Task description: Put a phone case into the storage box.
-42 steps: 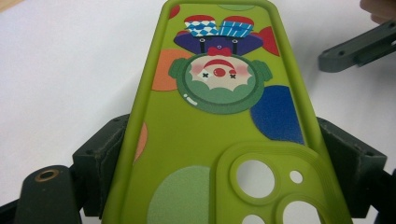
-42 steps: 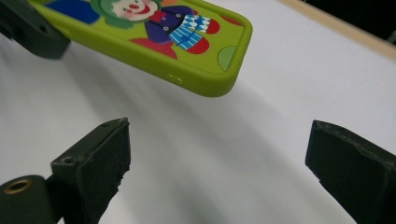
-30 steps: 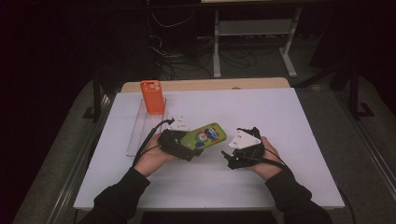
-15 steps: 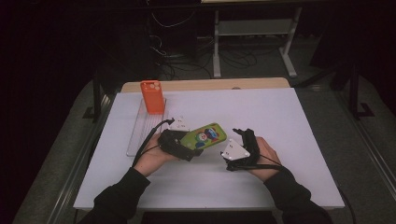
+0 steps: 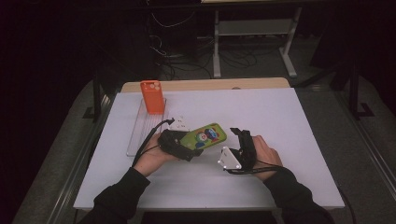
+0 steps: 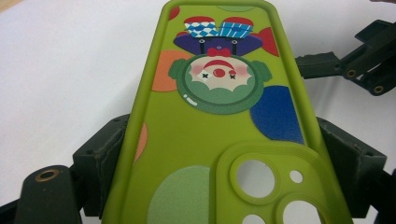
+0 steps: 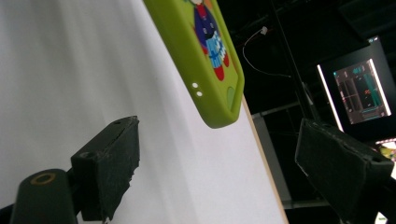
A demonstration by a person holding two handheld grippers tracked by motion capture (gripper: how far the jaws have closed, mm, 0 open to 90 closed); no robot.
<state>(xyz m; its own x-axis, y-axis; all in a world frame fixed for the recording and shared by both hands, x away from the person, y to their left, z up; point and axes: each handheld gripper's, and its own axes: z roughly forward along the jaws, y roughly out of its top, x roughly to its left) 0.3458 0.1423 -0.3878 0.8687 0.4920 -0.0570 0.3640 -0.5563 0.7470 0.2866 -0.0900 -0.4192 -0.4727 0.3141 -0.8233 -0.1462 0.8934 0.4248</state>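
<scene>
Holding, in my left gripper (image 5: 189,148): one green phone case (image 5: 205,136), clown print with coloured spots. My jaws are clamped on its two long edges at the camera-cutout end; in the left gripper view the case (image 6: 219,116) runs forward from between the black pads, printed side up, its far end free above the white table (image 5: 280,116).

Item, right gripper (image 5: 240,135): carried in my right hand (image 5: 264,156), just beside the free end of the case and apart from it. Its jaws stand wide, having just been easing a little closer, with nothing pressed between them. In the right gripper view the end of the case (image 7: 205,56) hangs ahead of and above the two pads, touching neither.

Item, orange phone case (image 5: 152,96): standing upright at the far end of a clear tray (image 5: 140,135) on the left part of the table, well apart from both of my grippers.

Item, table: white top, wooden strip along its far edge.
</scene>
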